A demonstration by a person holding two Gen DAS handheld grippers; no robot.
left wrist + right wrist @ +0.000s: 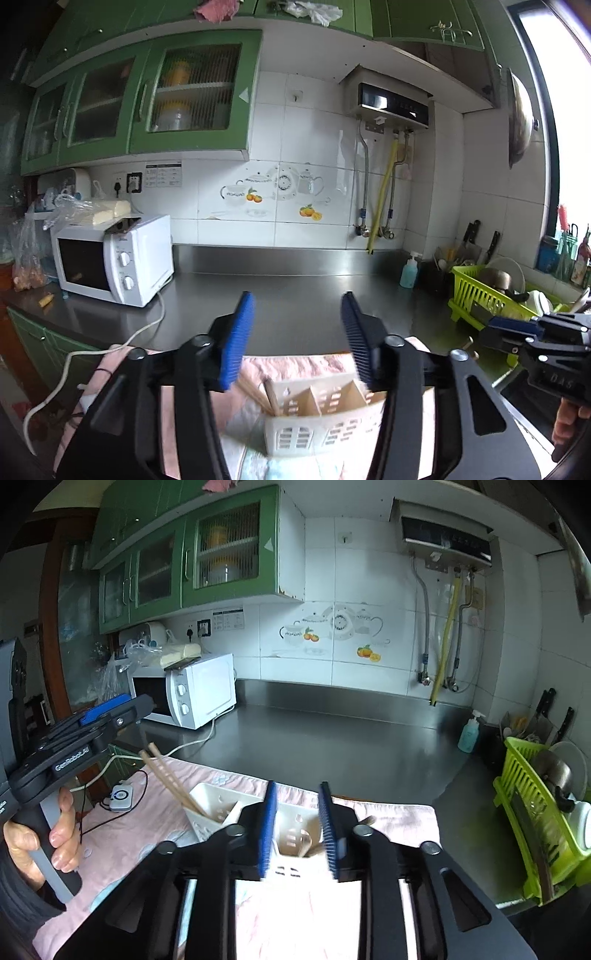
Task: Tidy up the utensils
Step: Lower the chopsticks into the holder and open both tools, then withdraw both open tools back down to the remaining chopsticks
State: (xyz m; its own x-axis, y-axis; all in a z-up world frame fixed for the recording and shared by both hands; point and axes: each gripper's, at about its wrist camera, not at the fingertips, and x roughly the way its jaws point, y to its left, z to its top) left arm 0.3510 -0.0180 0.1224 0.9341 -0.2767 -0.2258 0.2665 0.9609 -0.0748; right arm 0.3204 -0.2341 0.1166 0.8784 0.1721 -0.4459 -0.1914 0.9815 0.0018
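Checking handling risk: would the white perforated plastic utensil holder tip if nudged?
Probably: the white perforated plastic utensil holder looks light and thin-walled, the wooden chopsticks lean out one side, and the soft pink cloth beneath gives uneven footing.

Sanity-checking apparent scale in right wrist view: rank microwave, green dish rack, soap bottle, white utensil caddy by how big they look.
1. Green dish rack, though it sits nearer the camera
2. Microwave, close to the rack
3. White utensil caddy, partly hidden
4. Soap bottle
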